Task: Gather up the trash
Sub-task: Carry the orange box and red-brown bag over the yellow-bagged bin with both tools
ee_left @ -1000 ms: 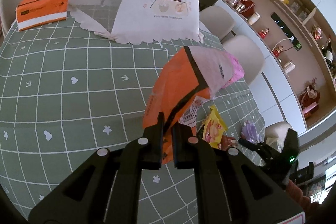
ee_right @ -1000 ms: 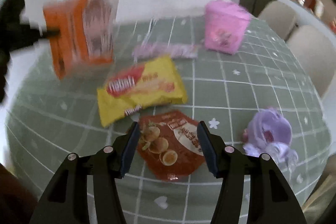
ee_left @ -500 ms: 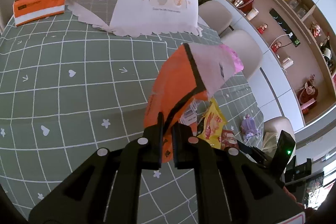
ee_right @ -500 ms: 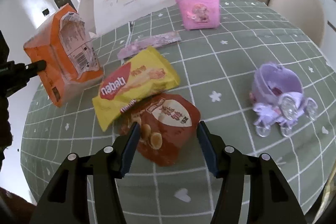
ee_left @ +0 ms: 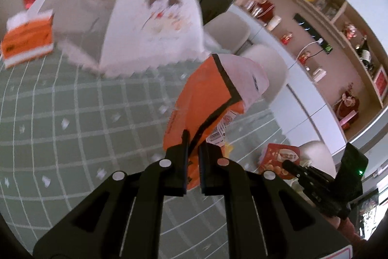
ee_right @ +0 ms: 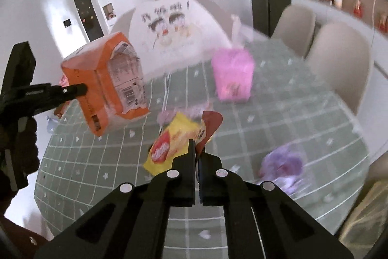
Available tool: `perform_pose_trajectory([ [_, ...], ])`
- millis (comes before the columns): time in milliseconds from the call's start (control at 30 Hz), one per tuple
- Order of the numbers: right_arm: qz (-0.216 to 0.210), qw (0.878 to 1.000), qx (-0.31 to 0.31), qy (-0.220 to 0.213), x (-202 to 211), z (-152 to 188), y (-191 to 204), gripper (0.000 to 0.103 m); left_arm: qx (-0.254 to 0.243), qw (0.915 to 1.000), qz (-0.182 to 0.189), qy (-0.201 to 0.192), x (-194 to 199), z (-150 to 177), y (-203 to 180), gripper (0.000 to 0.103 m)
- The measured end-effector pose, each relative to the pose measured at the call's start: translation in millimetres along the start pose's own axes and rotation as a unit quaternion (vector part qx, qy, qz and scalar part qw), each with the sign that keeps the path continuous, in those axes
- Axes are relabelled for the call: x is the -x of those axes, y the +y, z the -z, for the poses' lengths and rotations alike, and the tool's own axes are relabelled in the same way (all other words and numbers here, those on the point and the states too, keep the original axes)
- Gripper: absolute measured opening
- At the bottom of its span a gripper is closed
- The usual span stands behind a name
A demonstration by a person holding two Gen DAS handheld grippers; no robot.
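My left gripper (ee_left: 193,149) is shut on an orange and white tissue pack wrapper (ee_left: 208,98) and holds it above the green checked table; it also shows in the right wrist view (ee_right: 106,81). My right gripper (ee_right: 197,149) is shut on a red snack packet (ee_right: 209,125), lifted edge-on off the table. That packet shows in the left wrist view (ee_left: 278,159) beside the right gripper's fingers (ee_left: 312,176). A yellow snack bag (ee_right: 169,145) lies on the table under the right gripper. A purple wrapper (ee_right: 179,113) lies behind it.
A white mesh food cover (ee_right: 174,26) stands at the back of the table. A pink box (ee_right: 232,77) and a purple toy carriage (ee_right: 283,164) sit on the right side. An orange tissue box (ee_left: 26,38) sits far left. Chairs (ee_right: 339,64) ring the table.
My right gripper has closed on the red snack packet and lifted it off the table. My left gripper still holds the orange wrapper and has swung slightly with it.
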State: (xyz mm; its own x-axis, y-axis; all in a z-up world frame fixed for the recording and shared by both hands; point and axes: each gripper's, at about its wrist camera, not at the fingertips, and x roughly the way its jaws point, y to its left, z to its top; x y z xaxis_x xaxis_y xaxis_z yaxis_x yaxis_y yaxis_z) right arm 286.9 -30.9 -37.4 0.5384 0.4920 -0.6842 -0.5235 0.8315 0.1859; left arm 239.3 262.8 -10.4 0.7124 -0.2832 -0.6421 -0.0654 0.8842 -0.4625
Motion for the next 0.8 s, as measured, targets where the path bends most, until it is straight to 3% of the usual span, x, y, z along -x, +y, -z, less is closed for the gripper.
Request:
perform_pose_trajectory([
  [167,0.02,0.999,0.002,-0.031,44,-15,-25,0.005,-0.028,0.9988,0.023,-0.032,3,-18,-51,0.005],
  [367,0.05,0.997,-0.003,-0.063,99,-12,-67,0.005,-0.063,0.9959,0.05,-0.042,-7,-19,-120,0.005],
  [633,0.093,0.99,-0.022,-0.105,173,14,-132,0.005,-0.126,0.9872,0.093,-0.026,-37,5,-229,0.005],
  [800,0.125,0.984,-0.041,-0.117,216,44,-174,0.005,-0.154,0.9793,0.13,0.011,-68,36,-297,0.005],
])
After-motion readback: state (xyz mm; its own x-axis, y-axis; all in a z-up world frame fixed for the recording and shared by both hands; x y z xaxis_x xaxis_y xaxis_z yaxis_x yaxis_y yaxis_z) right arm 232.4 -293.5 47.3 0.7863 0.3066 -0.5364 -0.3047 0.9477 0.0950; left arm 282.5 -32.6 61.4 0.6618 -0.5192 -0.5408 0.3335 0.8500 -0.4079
